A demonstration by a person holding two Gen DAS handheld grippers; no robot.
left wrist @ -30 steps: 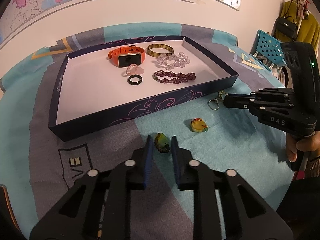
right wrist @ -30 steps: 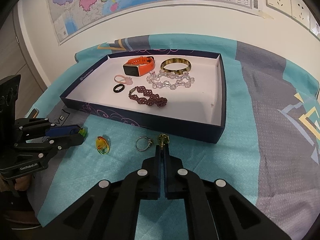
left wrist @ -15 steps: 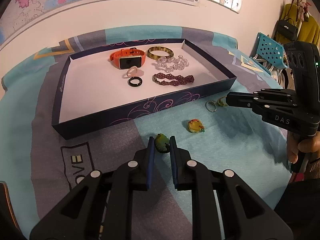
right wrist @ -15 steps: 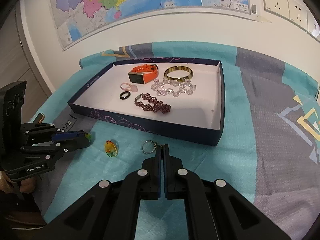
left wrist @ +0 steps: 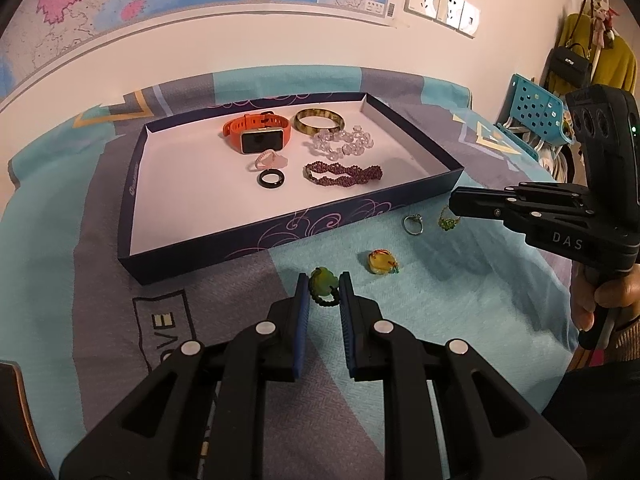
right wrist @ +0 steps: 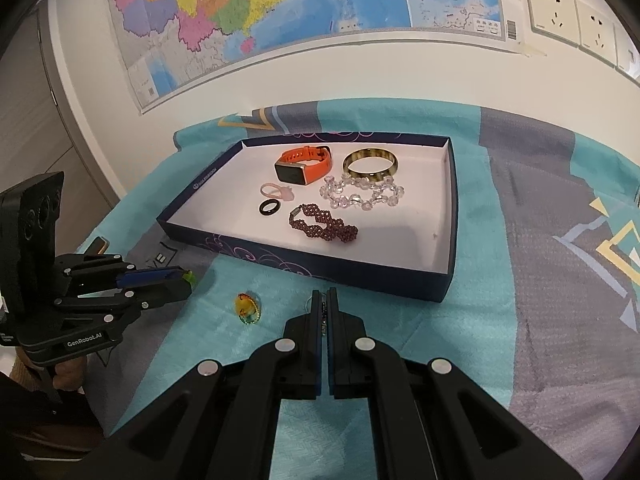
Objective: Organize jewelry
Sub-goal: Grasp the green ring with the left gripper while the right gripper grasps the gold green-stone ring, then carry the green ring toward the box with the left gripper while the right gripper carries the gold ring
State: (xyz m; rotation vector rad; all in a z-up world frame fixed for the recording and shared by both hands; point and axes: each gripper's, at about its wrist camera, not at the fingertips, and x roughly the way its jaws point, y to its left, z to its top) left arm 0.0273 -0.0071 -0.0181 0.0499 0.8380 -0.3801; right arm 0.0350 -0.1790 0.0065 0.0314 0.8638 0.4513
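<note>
Teal and grey cloth covers the worktop, and a dark blue box stands open on it below a wall map.

Compared with a second ago, both claws have come up and back from the cloth with their catch. The left claw stands narrow, pinching the green ring between its blue pads. The right claw is pressed all but shut on the small green charm, which a second ago lay on the cloth beside the silver ring and now dangles from the tips, clear of the cloth. So two pieces look ready to be carried into the box. The silver ring and the yellow ring lie on the cloth in front of the box, not yet picked up.

Already in the box are an orange watch, a bangle, a clear bead bracelet, a purple bracelet, a black ring and a pink ring.

Readable writing: "DAS" on the side of the right claw, "GenRobot.AI" on the left one, and large letters "VE" printed on the cloth. A logo on the box wall and the map's labels are too small to read.
</note>
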